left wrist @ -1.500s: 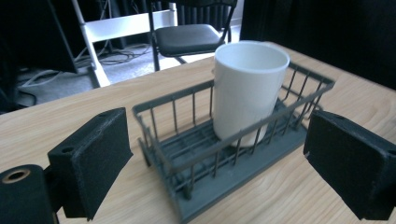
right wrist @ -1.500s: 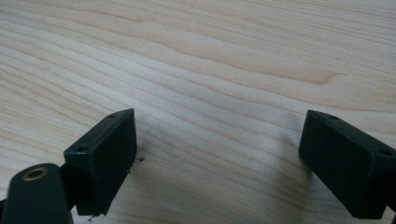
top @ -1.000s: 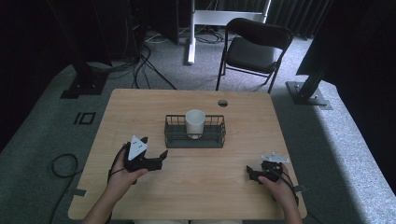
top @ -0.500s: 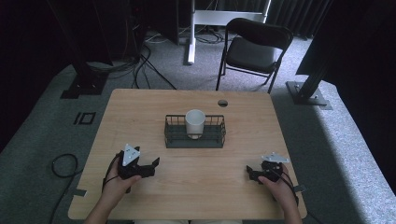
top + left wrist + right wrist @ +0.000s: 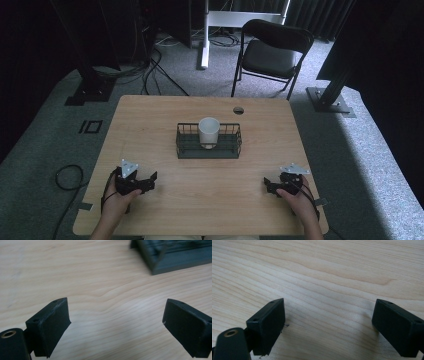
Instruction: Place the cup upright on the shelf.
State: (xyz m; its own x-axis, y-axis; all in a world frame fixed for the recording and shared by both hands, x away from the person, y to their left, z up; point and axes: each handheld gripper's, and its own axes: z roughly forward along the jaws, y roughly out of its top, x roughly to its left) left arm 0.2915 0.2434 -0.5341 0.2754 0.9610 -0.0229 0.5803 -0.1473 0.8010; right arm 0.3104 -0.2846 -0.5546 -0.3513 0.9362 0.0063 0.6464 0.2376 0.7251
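Near edge of the wooden table (image 5: 210, 200): the person's left hand (image 5: 114, 204) holds the left gripper (image 5: 148, 181) low over the board, well left of centre, grey three-cornered plate on top. In the left gripper view its two black jaws stand wide apart, nothing between them but bare wood grain; released. Beyond the jaws, upper right of that view, one dark corner of the wire basket (image 5: 172, 257) comes in, well apart from the jaw tips.

The right hand (image 5: 300, 200) holds the right gripper (image 5: 268, 184) near the right front of the table, jaws pointing toward the table's middle. The right gripper view shows both jaws spread wide over bare wood, a few tiny dark specks on the surface by one jaw; released, holding nothing.

Mid-table: the dark wire basket (image 5: 186, 145), rectangular, sits square to the table edges, roughly between the two grippers but farther back. Inside it stands a white cup (image 5: 208, 132), upright, open mouth up, about central in the basket.

Farther back: a small round hole (image 5: 238, 110) in the tabletop near the far edge, right of centre.

Beyond the table, on grey carpet: a black folding chair (image 5: 272, 52), loose cables (image 5: 150, 60) to the far left, and dark stand bases at either side.
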